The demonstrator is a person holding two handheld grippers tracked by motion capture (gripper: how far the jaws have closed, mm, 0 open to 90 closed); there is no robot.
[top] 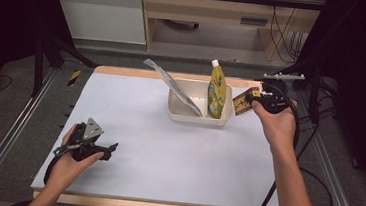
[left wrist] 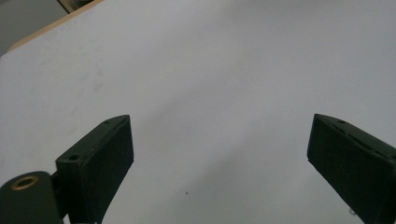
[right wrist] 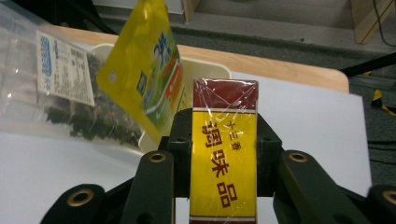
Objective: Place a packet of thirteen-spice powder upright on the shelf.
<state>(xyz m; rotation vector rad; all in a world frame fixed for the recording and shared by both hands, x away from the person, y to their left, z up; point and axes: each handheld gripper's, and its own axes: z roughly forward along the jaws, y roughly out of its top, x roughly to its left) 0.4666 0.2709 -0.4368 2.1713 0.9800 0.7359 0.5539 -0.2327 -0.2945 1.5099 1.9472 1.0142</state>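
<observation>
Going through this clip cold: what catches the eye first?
The right gripper is clamped on a red and yellow box, held up just beside the right end of a white tub at the table's far side. In that tub a yellow spouted pouch stands upright and a clear plastic bag leans out to the left. The left gripper hangs open over bare white tabletop.

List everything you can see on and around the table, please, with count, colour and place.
Table: one, white top with wooden edge, centre.
Tub: one, cream, far middle of table.
Pouch: one, yellow with white cap, upright in tub.
Clear bag: one, transparent with dark contents, leaning out of tub's left side.
Box: one, yellow and dark red, wrapped, clamped in right claw beside tub.
Left claw: one, black, open over bare tabletop.
Right claw: one, black, shut on box.
</observation>
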